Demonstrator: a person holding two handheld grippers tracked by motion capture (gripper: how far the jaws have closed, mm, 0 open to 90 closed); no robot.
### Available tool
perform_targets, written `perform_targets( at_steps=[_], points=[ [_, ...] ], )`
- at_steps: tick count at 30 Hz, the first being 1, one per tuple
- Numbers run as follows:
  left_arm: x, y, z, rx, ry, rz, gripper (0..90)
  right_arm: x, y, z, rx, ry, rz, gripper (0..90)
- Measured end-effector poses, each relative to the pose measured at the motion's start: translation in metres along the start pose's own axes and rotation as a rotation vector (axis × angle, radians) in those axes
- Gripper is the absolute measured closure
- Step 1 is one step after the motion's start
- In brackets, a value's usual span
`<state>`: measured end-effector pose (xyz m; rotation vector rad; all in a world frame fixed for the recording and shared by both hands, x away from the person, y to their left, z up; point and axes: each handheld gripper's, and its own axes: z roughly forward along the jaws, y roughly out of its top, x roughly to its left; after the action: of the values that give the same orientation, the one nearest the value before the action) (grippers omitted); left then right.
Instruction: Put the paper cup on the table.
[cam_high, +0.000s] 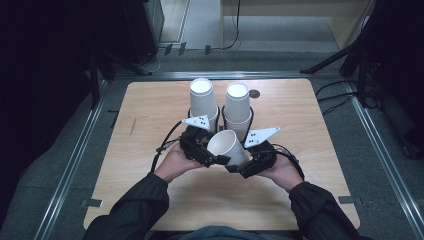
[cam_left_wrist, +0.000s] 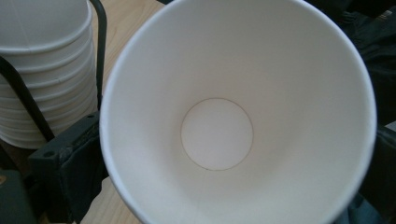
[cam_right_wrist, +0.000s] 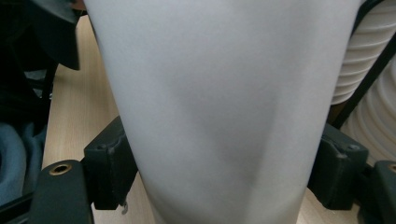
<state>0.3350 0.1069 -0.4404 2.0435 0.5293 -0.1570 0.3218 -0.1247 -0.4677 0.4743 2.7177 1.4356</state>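
High view showed a single white paper cup (cam_high: 229, 146) at the centre of the frame, tilted with its open mouth toward the lower left, above the pale wooden table (cam_high: 145, 115). Right gripper (cam_high: 239, 169) pinched the cup: in the right gripper view its black jaw pads pressed both sides of the dented white wall (cam_right_wrist: 219, 107). Left gripper (cam_high: 212, 161) sat just beside the cup's rim at centre left; whether its jaws were spread or pressed together could not be told. Left gripper view looked straight into the cup's plain white inside (cam_left_wrist: 217, 134). Behind, upper centre, two stacks of white paper cups (cam_high: 220, 102) stood upside down in a black wire holder (cam_high: 221, 116). No brand, label or writing could be read anywhere.
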Motion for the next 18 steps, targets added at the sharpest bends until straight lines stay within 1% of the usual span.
perform_targets(
  at_steps=[3,4,5,6,7,8,10,11,12,13,15,16,17,18],
  points=[
    [-0.0011,0.0005,0.0008,-0.006,-0.002,0.001,0.0,0.0011,0.0005,0.0023,-0.001,0.005,0.000,21.8],
    [-0.0029,0.0008,0.0021,-0.014,0.013,0.017,0.0,0.0017,0.0005,0.0043,0.000,0.014,0.006,21.8],
    [-0.0033,0.0011,0.0024,-0.013,0.005,0.018,0.8,0.0017,0.0004,0.0051,-0.002,0.013,0.004,21.8],
    [-0.0041,0.0014,0.0023,-0.020,0.007,0.019,4.0,0.0019,0.0003,0.0055,0.000,0.011,0.002,21.8],
    [-0.0041,0.0014,0.0023,-0.020,0.007,0.019,4.9,0.0019,0.0003,0.0055,0.000,0.011,0.002,21.8],
    [-0.0046,0.0020,0.0019,-0.024,0.011,0.025,4.9,0.0024,0.0001,0.0057,0.002,0.008,-0.008,21.9],
    [-0.0072,0.0037,0.0008,-0.047,0.030,0.041,7.7,0.0016,0.0008,0.0029,-0.012,0.004,-0.010,22.0],
    [-0.0072,0.0037,0.0008,-0.047,0.030,0.041,9.1,0.0016,0.0008,0.0029,-0.012,0.004,-0.010,22.0],
    [-0.0083,0.0050,0.0007,-0.048,0.038,0.047,10.8,0.0013,0.0010,0.0016,-0.014,0.005,-0.006,22.2],
    [-0.0075,0.0052,0.0007,-0.045,0.033,0.042,12.7,0.0006,0.0008,0.0015,-0.013,0.002,-0.009,22.2],
    [-0.0037,0.0047,0.0009,-0.030,0.016,0.016,13.9,0.0001,0.0003,0.0008,-0.004,-0.001,-0.005,22.1],
    [-0.0037,0.0047,0.0009,-0.030,0.016,0.016,14.4,0.0001,0.0003,0.0008,-0.004,-0.001,-0.005,22.1],
    [-0.0020,0.0045,0.0008,-0.025,0.008,0.001,14.4,-0.0002,0.0002,0.0002,0.000,-0.006,-0.009,22.1],
    [-0.0021,0.0046,0.0002,-0.025,0.008,0.004,14.8,-0.0003,0.0000,-0.0001,0.001,-0.006,-0.007,21.9]
  ],
)
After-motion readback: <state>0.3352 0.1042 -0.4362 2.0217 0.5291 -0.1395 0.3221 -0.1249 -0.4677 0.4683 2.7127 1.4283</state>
